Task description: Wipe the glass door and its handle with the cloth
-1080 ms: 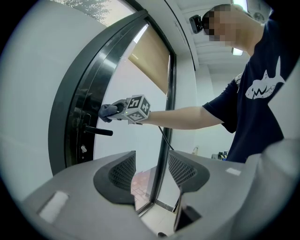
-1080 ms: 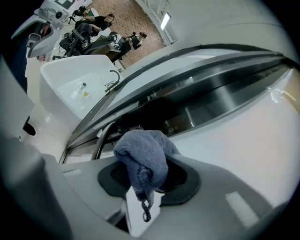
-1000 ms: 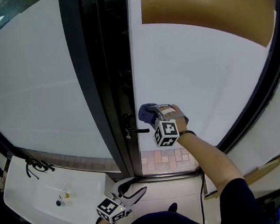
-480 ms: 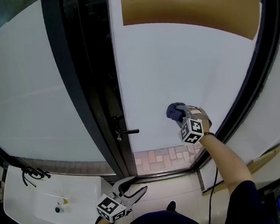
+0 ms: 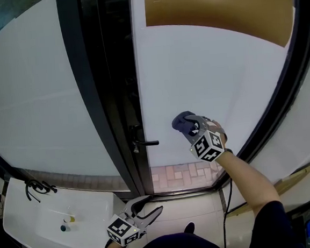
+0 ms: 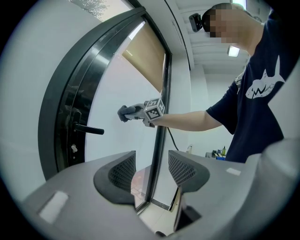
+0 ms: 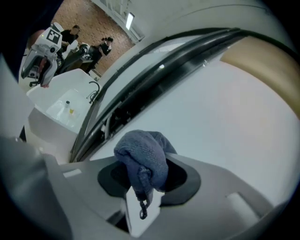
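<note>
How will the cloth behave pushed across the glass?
Probably floppy: the cloth bunches into a soft wad in the right tool. Likely light, held by a pinch alone. Its looped weave should drag, not slip, on the glass door.

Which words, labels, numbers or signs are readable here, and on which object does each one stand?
No readable text is visible.
Marker cubes: only black-and-white square patterns, no letters.
Shirt: a white shark-like drawing, no words.
Bottles far behind the person: too small to read.
</note>
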